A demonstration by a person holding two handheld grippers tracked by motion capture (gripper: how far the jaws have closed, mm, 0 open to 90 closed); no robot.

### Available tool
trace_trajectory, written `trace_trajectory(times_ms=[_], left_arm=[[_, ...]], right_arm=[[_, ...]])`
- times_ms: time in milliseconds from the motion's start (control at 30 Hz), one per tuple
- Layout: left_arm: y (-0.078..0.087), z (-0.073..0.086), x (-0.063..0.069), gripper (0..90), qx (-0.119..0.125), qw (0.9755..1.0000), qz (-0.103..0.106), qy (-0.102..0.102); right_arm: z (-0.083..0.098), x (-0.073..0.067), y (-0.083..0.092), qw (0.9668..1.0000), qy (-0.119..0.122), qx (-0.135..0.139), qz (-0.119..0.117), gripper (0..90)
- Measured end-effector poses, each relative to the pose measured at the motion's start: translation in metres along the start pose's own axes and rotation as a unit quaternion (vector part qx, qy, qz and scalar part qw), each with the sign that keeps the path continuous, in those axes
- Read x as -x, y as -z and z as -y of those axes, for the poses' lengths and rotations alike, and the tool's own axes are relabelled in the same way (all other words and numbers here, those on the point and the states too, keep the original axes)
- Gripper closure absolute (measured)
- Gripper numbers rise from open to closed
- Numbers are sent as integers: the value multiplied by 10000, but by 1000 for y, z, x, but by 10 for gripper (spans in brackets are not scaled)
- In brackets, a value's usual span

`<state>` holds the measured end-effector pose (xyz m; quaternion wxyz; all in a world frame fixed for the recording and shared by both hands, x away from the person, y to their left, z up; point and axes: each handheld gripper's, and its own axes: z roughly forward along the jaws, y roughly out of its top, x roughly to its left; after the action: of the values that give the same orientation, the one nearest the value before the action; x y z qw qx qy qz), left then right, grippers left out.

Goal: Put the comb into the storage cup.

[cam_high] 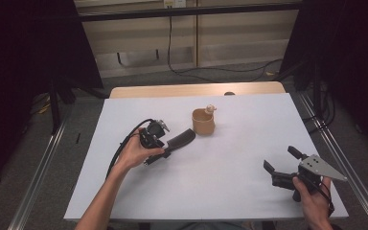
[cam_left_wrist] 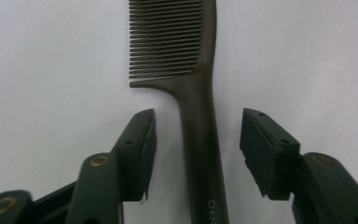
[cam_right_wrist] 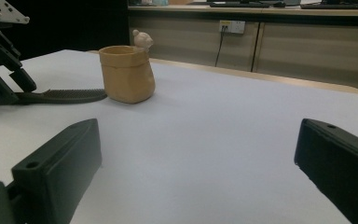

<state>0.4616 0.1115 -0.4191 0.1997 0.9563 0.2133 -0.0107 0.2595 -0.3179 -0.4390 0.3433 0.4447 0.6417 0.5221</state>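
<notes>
A dark comb (cam_high: 181, 140) lies flat on the white table top (cam_high: 230, 182), left of a tan cup (cam_high: 203, 121) with a small bear figure on its rim. My left gripper (cam_high: 165, 152) is open, its jaws standing either side of the comb's handle (cam_left_wrist: 199, 154) without touching it. The comb's teeth (cam_left_wrist: 165, 39) point away from the jaws. My right gripper (cam_high: 280, 160) is open over bare table at the front right, holding nothing. In the right gripper view the cup (cam_right_wrist: 127, 73) and comb (cam_right_wrist: 56, 96) sit at the far left, with the left gripper (cam_right_wrist: 0, 70) beside them.
The white sheet covers a wooden table whose back edge (cam_high: 196, 89) shows behind the cup. Metal rails (cam_high: 43, 163) run along both sides of the table. A black cable (cam_high: 124, 143) trails from the left gripper.
</notes>
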Motion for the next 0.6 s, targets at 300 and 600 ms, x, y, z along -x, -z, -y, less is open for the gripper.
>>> trace_trajectory(times_ms=[300,600], left_arm=[[-5,-1,1,602,-66,9999,2,107],[-7,-6,7,617,-206,9994,-256,122]], right_arm=[[0,0,0,10000,7,-2,13,0],[0,1,-1,10000,16,-23,15,0]])
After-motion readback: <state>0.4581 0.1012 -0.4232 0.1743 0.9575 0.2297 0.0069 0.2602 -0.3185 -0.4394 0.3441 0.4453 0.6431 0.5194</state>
